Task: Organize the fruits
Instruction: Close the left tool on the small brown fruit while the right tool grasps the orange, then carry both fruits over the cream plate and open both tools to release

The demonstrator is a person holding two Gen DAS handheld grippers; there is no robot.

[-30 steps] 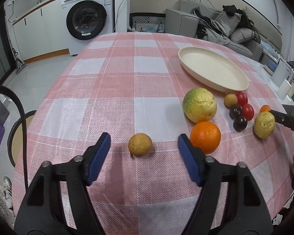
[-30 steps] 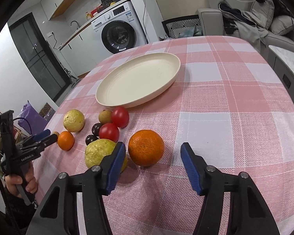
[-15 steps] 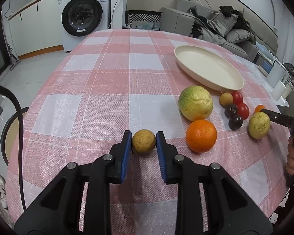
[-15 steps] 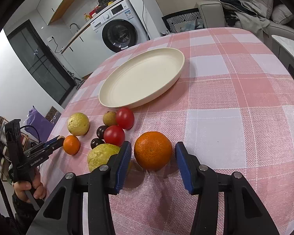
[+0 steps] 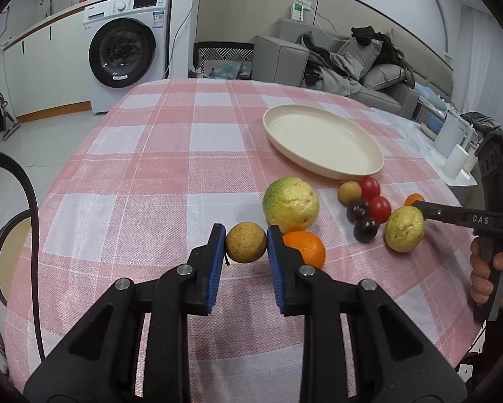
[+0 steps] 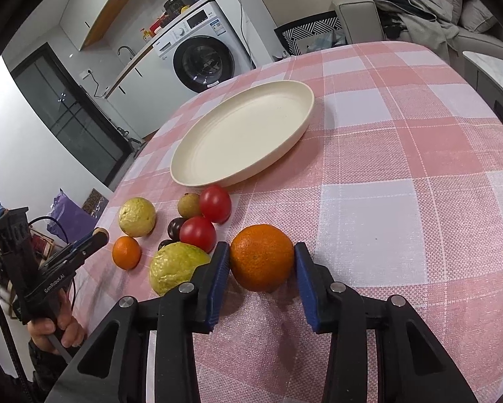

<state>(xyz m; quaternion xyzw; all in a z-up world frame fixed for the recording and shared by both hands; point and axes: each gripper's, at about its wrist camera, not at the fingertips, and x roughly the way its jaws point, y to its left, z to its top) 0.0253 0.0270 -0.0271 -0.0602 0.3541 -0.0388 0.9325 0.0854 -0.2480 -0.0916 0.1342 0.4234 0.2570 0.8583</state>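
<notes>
Moved: left gripper (image 5: 246,243) has clamped the small round brownish-yellow fruit (image 5: 245,242) that lay loose between its wide jaws a second ago, and raised it a little.
Left jaws: clenched on that fruit, blue pads pressing both sides; it is round, so no long axis shows, though a dark stem stub points down-left.
Right gripper (image 6: 262,265): jaws have just been closing around the large round orange (image 6: 262,257); left pad touches it, right pad sits just beside it, contact unclear.
Orange: resting on the pink-and-white checked bench (image 6: 402,174).
Left of right jaws: large green-yellow guava (image 6: 177,267), two red tomatoes (image 6: 197,233).
Beyond jaws: empty cream oval plate (image 6: 306,117), long axis running away to the right.
</notes>
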